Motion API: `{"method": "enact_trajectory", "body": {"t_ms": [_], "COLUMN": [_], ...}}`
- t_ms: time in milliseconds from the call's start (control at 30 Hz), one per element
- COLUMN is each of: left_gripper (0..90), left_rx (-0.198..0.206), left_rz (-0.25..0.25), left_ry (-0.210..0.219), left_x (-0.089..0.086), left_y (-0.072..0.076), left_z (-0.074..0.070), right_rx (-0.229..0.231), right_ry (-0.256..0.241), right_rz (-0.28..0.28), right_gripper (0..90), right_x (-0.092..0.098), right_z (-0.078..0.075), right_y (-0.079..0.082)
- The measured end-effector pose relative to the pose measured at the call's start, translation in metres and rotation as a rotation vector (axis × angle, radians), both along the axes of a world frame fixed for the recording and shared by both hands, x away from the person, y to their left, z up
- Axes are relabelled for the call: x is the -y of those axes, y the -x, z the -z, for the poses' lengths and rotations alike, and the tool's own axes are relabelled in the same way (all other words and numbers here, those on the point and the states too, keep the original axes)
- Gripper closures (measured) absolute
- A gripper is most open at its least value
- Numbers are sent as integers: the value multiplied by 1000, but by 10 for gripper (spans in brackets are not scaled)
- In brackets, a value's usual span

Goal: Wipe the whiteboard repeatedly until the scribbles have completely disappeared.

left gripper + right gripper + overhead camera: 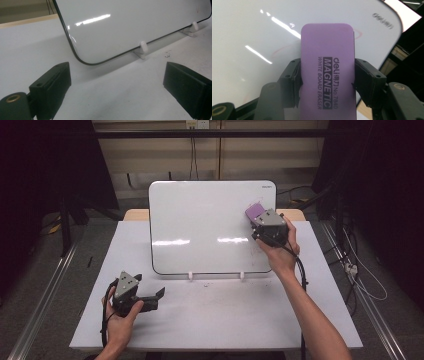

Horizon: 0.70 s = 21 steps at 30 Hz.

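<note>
A whiteboard (pixel 200 225) leans upright on two small white feet at the back of the table. My right gripper (pixel 265 222) is shut on a purple magnetic whiteboard eraser (pixel 328 67), pressed against the board's upper right area (pixel 249 32). The eraser (pixel 255 210) sticks up past the gripper in the high view. Faint reddish marks (pixel 284 48) show on the board beside the eraser. My left gripper (pixel 159 297) rests low on the table at the front left, open with nothing between its jaws. In the left gripper view the board's lower corner (pixel 82 58) lies ahead of it.
The white table (pixel 215 315) spreads out in front of the board. The board's white feet (pixel 143 48) stand near the table's middle. Cables trail from both grippers. Dark curtains and floor rails flank the table.
</note>
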State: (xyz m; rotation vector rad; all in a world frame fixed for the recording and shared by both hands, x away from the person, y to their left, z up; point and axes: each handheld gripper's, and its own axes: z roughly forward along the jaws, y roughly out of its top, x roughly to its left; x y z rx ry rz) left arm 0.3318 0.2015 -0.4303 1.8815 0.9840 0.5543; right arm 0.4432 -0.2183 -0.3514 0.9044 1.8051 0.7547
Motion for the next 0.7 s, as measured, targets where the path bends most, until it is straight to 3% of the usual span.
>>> {"method": "enact_trajectory", "body": {"t_ms": [200, 267, 567, 633, 700], "left_gripper": [77, 77, 77, 77, 77], "left_rx": [-1, -1, -3, -3, -1], "left_rz": [0, -1, 1, 1, 1], "left_ry": [3, 0, -5, -5, 2], "left_x": [0, 1, 2, 2, 1], "left_y": [-1, -1, -2, -2, -1], "left_z": [0, 0, 1, 1, 1], "right_rx": [-1, 18, -26, -26, -35], "right_ry": [-11, 16, 51, 61, 40], "right_rz": [33, 42, -92, -94, -97], "right_gripper": [422, 422, 422, 422, 422], "right_x": [9, 4, -33, -38, -35], "right_z": [-11, -9, 23, 23, 20], "right_y": [-11, -8, 20, 21, 17]}}
